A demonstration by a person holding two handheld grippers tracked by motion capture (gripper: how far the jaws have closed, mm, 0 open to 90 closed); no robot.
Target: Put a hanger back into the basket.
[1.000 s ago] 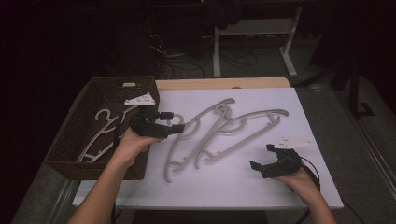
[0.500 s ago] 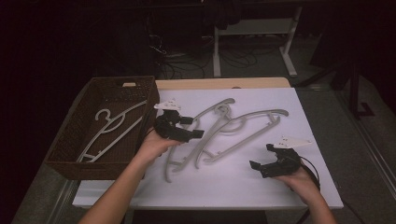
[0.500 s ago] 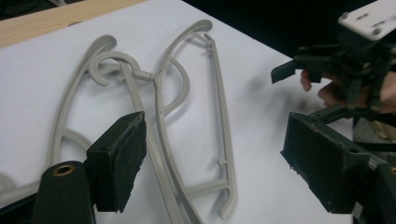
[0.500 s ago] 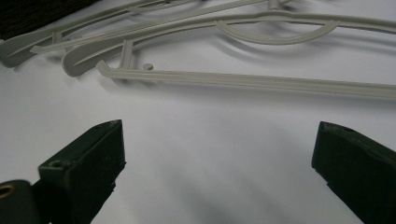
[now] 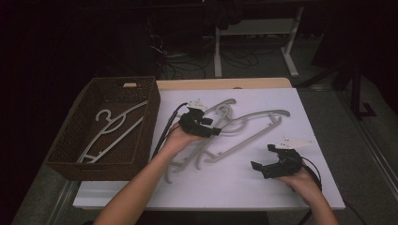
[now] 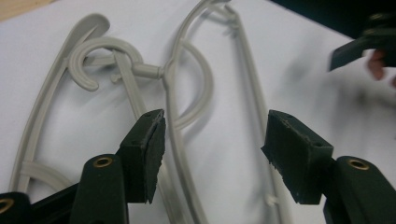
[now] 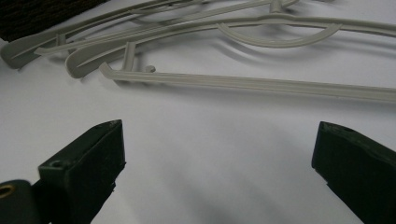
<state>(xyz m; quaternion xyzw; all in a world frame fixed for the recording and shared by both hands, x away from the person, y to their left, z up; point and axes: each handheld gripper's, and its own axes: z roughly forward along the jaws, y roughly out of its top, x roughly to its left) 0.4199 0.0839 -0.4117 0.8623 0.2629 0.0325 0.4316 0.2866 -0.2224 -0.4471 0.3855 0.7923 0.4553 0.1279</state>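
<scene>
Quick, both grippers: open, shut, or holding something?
Left gripper: open, jaws just been closing around a hanger bar, pads not pressing on it.
Right gripper: open, holding nothing.

No readable text, labels or numbers anywhere.

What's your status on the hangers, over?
Left gripper over the hangers on the table, jaws just closing, one bar between them, not yet pinched. Right gripper open, nothing held. One hanger in the basket. Nothing blocking.
</scene>
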